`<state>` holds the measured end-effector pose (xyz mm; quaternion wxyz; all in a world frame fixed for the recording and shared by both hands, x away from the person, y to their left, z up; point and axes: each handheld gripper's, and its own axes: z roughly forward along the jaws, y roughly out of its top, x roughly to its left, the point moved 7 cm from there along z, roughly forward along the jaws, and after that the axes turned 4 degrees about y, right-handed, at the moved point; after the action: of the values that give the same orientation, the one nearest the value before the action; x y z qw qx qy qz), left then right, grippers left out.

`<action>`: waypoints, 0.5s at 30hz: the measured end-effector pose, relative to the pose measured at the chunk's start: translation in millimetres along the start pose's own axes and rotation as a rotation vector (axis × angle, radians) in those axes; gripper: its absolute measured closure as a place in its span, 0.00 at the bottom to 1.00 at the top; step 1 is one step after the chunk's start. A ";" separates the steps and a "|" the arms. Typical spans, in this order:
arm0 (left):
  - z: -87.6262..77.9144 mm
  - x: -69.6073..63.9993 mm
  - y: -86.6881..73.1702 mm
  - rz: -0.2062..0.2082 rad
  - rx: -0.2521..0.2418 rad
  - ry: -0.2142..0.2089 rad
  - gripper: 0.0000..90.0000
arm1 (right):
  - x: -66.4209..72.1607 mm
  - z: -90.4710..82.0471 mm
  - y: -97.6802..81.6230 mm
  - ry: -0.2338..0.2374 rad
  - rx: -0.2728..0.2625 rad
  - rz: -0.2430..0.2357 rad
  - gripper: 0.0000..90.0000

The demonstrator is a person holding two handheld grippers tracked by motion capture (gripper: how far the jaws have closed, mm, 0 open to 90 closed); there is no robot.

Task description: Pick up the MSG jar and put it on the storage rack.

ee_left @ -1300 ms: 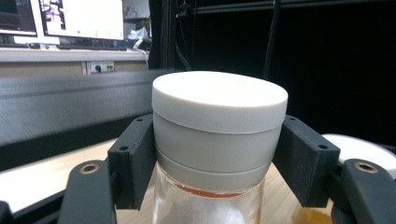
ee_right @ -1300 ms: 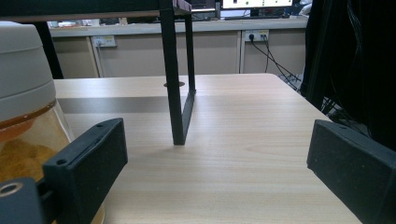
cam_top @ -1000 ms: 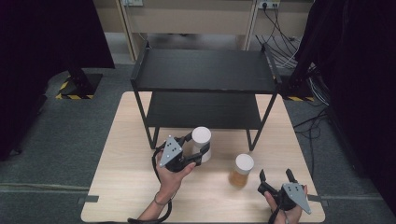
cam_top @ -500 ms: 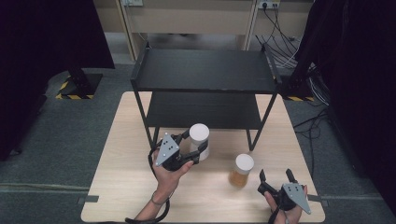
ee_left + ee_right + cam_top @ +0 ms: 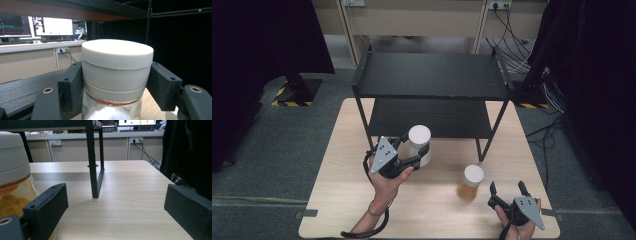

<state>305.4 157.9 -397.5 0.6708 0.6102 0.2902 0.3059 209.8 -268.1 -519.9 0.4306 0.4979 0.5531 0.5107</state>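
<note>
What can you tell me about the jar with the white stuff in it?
The jar has a wide, round, cream-white lid with ridges and a clear body holding something white. A thin reddish band runs under the lid. It stands upright by the black shelf, near its lower level. The left gripper is clamped on its lid from both sides.

The high view looks forward and down over the wooden table [image 5: 342,200] and black shelf [image 5: 432,75]. Each gripper view sits low, close behind its jaws, facing the shelf; all three share the tabletop.
</note>
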 end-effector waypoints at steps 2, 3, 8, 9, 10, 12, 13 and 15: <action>-0.7 0.7 2.4 0.003 -0.002 0.001 0.37 | 0.0 -0.1 0.0 0.000 0.000 0.000 0.06; -1.2 0.9 3.8 0.003 -0.005 0.004 0.37 | 0.0 -0.1 -0.1 0.000 -0.001 0.000 0.06; -3.3 3.3 11.9 0.003 -0.017 0.012 0.37 | 0.2 -0.3 -0.4 -0.001 -0.003 0.000 0.06; -4.0 3.9 13.9 0.004 -0.017 0.014 0.37 | 0.1 -0.4 -0.4 -0.001 -0.004 0.000 0.06; -4.6 4.6 15.9 0.005 -0.020 0.016 0.37 | 0.2 -0.4 -0.4 -0.001 -0.004 0.000 0.06; -6.1 6.2 19.8 0.006 -0.026 0.020 0.37 | 0.2 -0.3 -0.4 -0.001 -0.003 0.000 0.06; -6.8 6.7 21.7 0.007 -0.030 0.022 0.37 | 0.2 -0.3 -0.4 -0.001 -0.004 -0.001 0.06; -8.2 7.6 25.7 0.012 -0.038 0.026 0.37 | 0.2 -0.3 -0.4 -0.001 -0.003 -0.002 0.06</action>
<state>302.5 170.7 -372.8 0.6765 0.5950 0.2896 0.3233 209.4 -267.9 -520.3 0.4321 0.4970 0.5524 0.5110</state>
